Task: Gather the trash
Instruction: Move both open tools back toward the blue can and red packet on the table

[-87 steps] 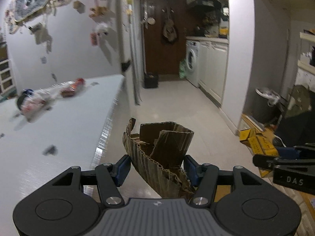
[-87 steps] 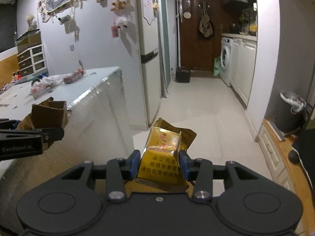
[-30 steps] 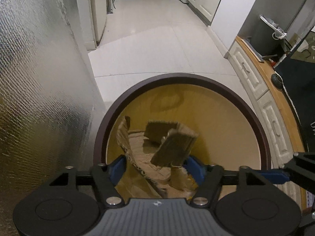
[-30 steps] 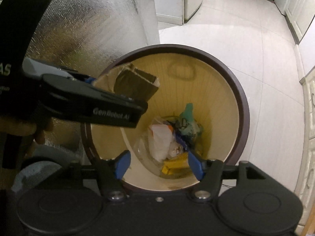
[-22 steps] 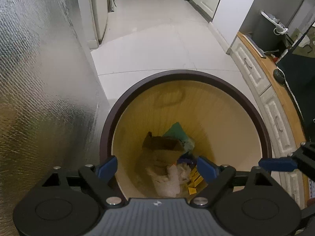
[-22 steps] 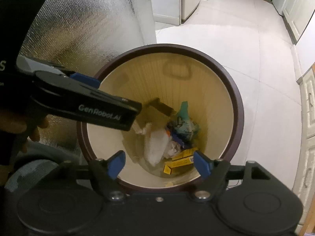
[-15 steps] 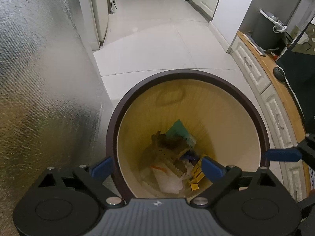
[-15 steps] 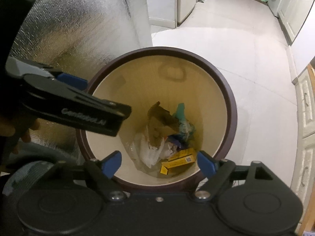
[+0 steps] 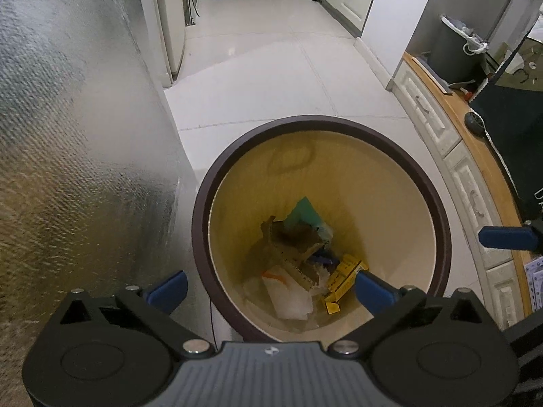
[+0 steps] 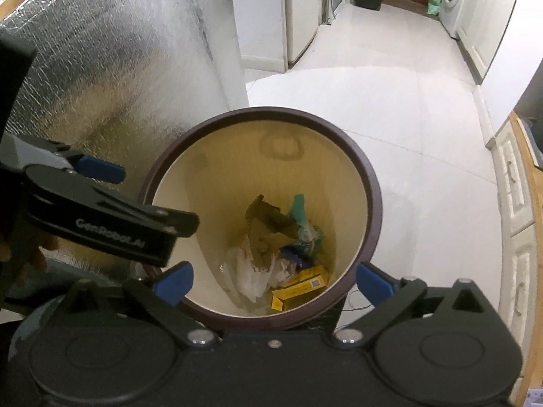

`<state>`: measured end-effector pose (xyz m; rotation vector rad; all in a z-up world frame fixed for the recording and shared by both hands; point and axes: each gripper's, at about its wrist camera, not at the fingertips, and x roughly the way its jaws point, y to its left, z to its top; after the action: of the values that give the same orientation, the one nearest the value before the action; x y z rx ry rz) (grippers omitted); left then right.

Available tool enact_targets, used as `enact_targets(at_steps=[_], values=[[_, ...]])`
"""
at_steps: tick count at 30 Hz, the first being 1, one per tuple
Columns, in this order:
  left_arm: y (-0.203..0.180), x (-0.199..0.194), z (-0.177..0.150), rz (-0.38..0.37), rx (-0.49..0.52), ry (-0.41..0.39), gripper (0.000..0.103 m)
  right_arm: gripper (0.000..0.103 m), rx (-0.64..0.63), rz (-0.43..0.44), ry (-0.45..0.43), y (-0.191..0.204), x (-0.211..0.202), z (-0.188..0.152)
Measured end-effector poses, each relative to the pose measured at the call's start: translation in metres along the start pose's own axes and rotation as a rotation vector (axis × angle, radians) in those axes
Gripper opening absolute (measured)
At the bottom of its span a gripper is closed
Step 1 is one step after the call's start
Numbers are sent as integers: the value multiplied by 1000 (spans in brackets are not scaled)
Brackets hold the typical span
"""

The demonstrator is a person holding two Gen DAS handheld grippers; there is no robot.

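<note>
Both our left tongs (image 9: pixel 268 286) and right tongs (image 10: pixel 274 279) are opening wide, empty, above the round brown-rimmed bin (image 9: pixel 437 210); torn brown cardboard (image 9: pixel 288 237) and yellow carton (image 10: pixel 300 286) lie inside, so this load looks delivered.

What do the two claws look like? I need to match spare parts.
Both match: the left claw and right claw have matte black angular bodies, round black discs, silver screws and blue fingertip pads. White "GenRobot.AI" lettering runs along the left one's side.
</note>
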<state>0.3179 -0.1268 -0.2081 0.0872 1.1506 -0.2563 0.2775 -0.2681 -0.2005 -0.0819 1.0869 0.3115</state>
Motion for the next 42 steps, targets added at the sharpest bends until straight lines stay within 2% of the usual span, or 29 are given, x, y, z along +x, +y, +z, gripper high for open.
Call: enact_targets(at_steps=[27,34,37,42], values=[[8,-76,-47,13,22,-95,103,103,103,-101,-107,-9,-56,-30],[7,-111,-52,-6,27,-174,103,103,108,-123,-167,-9,-87,-33],[7,-134,-50,-35,27,-232,103,103,97,-132,-201,-8,-105,-34],[7,-182,-48,-29,47,-350,103,103,88,-145,-292,-1,-145,-32]])
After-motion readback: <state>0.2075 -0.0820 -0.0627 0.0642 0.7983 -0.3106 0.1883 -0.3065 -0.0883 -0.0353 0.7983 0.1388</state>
